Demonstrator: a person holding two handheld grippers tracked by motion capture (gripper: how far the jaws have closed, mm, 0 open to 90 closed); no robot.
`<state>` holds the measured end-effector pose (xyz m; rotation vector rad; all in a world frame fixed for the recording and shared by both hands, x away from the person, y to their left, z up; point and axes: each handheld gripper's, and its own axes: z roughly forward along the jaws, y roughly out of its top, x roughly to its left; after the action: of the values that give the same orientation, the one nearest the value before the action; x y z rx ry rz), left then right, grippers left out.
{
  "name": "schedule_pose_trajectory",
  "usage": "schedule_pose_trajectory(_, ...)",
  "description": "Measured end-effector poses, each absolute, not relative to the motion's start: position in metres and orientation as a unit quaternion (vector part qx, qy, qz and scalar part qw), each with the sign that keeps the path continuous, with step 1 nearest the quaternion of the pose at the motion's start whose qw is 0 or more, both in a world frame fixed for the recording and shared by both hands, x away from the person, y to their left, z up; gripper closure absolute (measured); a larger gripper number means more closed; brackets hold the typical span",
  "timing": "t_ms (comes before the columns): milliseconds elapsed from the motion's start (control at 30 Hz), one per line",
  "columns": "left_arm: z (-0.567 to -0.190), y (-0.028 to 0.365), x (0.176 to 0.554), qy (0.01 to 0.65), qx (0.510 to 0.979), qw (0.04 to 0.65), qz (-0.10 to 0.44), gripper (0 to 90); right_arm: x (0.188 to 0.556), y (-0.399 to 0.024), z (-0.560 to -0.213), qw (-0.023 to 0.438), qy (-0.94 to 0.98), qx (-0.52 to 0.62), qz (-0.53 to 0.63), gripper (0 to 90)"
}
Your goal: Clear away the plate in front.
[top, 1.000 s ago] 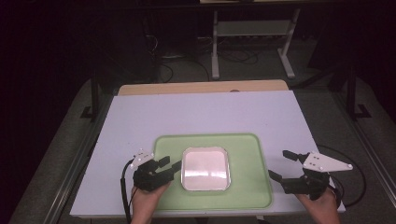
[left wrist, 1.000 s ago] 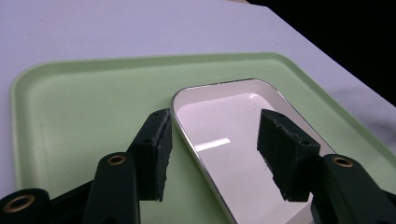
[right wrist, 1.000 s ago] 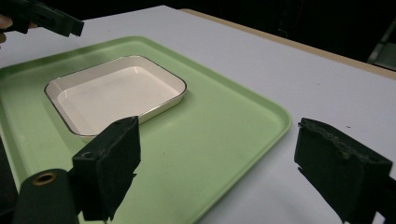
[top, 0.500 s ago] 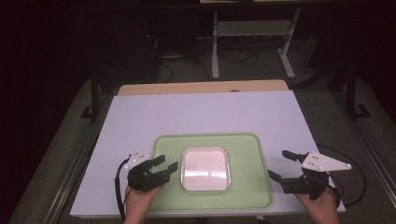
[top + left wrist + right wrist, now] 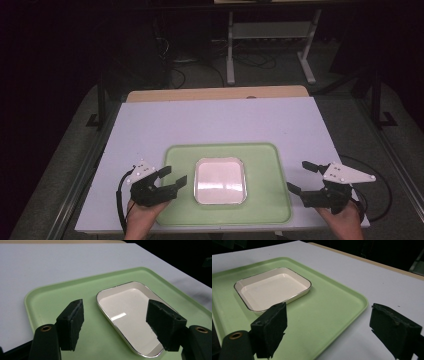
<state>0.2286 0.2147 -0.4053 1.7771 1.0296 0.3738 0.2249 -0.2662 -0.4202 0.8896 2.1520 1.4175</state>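
Note:
A pale green tray [image 5: 270, 200] lies near the table's front edge with a shallow white square dish [image 5: 220, 181] at its middle. My left gripper [image 5: 175, 176] hovers at the tray's left end, just short of the dish. It is open; its jaws have just been opening, and nothing is pressed between them. In the left gripper view the dish [image 5: 130, 312] lies on the tray [image 5: 57, 292] beyond the spread left gripper [image 5: 117, 315]. My right gripper [image 5: 298, 176] stands open at the tray's right edge. The right gripper [image 5: 334, 322] straddles the rim of the tray [image 5: 332, 312], and the dish [image 5: 272, 288] sits farther off.
The white tabletop [image 5: 220, 120] stretches bare beyond the tray, ending in a wooden strip [image 5: 215, 93] at the far edge. A metal rack [image 5: 270, 35] and cables stand on the dark floor behind. Table edges run close on both sides of the hands.
The left gripper's jaws have spread wider, and it has drawn back slightly to the left, away from the dish. The right gripper, tray and dish are unmoved.

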Motion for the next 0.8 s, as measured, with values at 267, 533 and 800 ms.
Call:
schedule_pose_trajectory(267,-0.403,0.225,0.224,0.416,0.742,0.501,0.160,26.1,0.226,-0.267,-0.421,0.204,0.773,0.322,0.507,13.6)
schedule_pose_trajectory(533,-0.403,0.229,0.218,0.398,0.753,0.497,0.167,21.7,0.226,-0.267,-0.422,0.203,0.773,0.324,0.506,13.6)
schedule_pose_trajectory(800,-0.406,0.234,0.212,0.384,0.758,0.496,0.176,20.1,0.226,-0.267,-0.423,0.202,0.774,0.324,0.505,13.6)
